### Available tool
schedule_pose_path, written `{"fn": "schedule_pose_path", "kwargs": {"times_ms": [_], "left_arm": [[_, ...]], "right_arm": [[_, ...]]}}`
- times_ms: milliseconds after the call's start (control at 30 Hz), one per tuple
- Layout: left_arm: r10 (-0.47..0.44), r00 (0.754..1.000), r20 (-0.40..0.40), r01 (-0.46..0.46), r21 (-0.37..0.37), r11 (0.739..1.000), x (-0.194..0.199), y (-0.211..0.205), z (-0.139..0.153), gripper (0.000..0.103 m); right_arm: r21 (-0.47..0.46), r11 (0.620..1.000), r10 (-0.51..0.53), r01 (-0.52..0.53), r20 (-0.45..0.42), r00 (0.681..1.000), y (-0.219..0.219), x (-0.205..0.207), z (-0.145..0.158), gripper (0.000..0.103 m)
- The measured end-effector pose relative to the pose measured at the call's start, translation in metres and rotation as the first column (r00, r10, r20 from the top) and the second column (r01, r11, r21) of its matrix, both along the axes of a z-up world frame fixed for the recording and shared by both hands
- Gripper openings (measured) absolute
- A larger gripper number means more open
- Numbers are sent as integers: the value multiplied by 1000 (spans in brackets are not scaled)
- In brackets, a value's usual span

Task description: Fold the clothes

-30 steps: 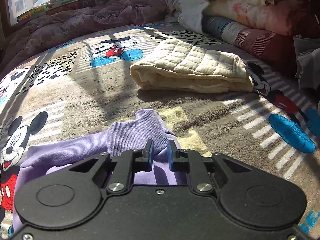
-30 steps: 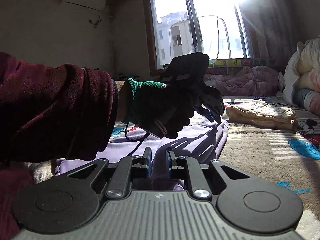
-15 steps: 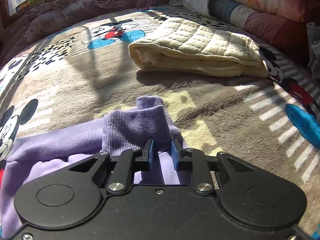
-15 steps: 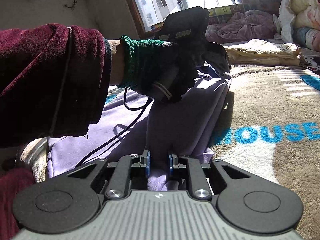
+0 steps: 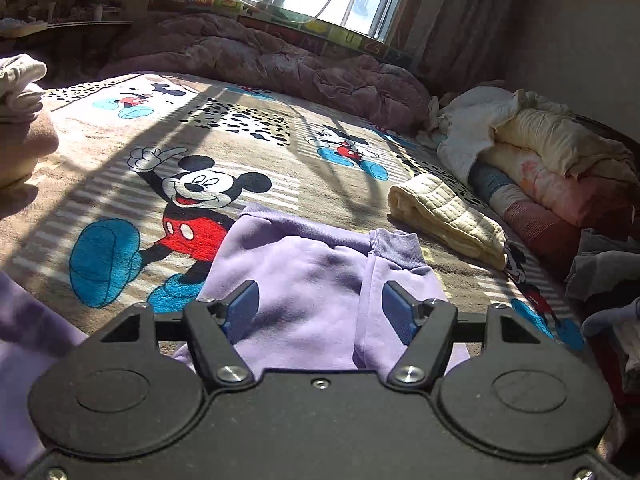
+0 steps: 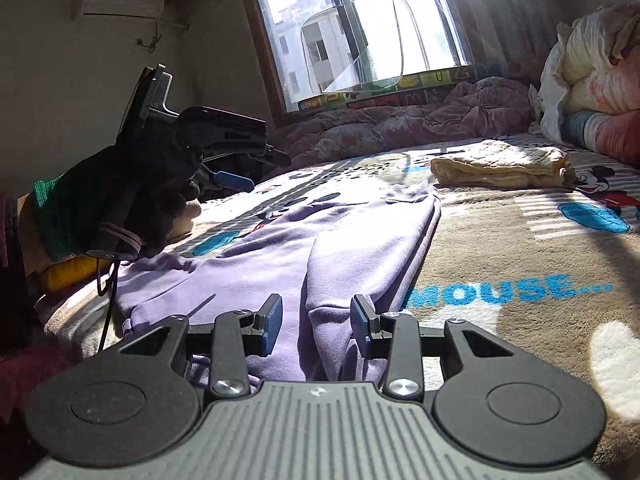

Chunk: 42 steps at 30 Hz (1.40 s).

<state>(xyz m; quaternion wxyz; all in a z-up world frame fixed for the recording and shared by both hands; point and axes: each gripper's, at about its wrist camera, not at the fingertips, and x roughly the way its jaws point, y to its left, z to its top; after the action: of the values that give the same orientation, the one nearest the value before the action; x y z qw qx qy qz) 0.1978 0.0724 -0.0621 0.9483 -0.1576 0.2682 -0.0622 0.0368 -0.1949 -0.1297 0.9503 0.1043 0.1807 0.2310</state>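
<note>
Both tools stand open and hold nothing: the left tool [image 5: 318,314] and the right tool [image 6: 316,326] hover just above the purple garment [image 5: 308,276], lying partly folded on the bed [image 5: 280,168] near its front edge. Next, I judge, another fold needs a fresh grip. No containers are visible; beyond lies a folded cream quilt [image 5: 448,216].

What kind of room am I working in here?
Most likely a home bedroom. The lavender garment lies on a Mickey Mouse blanket, with a rumpled comforter under the window and stacked bedding along the wall.
</note>
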Motion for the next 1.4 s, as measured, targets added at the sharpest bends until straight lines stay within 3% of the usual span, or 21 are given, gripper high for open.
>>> {"fn": "schedule_pose_path", "kwargs": {"times_ms": [167, 367, 600, 833, 900, 967, 1000, 1067, 1133, 1300, 1400], "left_arm": [[148, 989, 12, -146, -86, 985, -69, 65, -21, 69], [310, 951, -12, -307, -176, 935, -113, 136, -46, 69], [447, 891, -80, -448, -306, 840, -116, 189, -69, 69], [542, 830, -129, -530, -482, 698, -100, 245, -97, 64], [550, 826, -128, -532, -500, 683, -93, 251, -99, 61], [535, 836, -123, -519, -495, 697, -84, 253, -98, 56], [525, 843, -120, -510, -490, 707, -79, 254, -97, 48], [513, 848, -132, -503, -507, 700, -74, 254, -101, 5], [498, 862, -98, -470, -524, 711, -74, 247, -96, 2], [362, 922, 139, -271, -435, 859, -75, 192, -39, 2], [244, 940, 238, -148, -361, 921, -70, 143, -14, 2]], "right_arm": [[25, 1000, -4, 4, 3, 1000, 5, -12, 8, 52], [-6, 999, 43, -43, -21, 999, 35, -16, 12, 54], [-73, 990, 113, -117, -59, 992, 72, -20, 9, 54], [-57, 991, 119, -123, -80, 990, 80, -20, 7, 55], [-47, 992, 112, -117, -90, 990, 79, -19, 6, 55], [-36, 994, 103, -107, -99, 990, 76, -17, 4, 56], [-31, 995, 95, -99, -102, 990, 75, -17, 3, 56], [-23, 996, 85, -88, -107, 991, 72, -16, 1, 56], [-17, 997, 76, -78, -110, 991, 69, -15, 0, 56], [14, 997, 73, -72, -106, 992, 63, -11, 0, 56], [70, 994, 86, -79, -95, 992, 57, -8, 2, 56]]}}
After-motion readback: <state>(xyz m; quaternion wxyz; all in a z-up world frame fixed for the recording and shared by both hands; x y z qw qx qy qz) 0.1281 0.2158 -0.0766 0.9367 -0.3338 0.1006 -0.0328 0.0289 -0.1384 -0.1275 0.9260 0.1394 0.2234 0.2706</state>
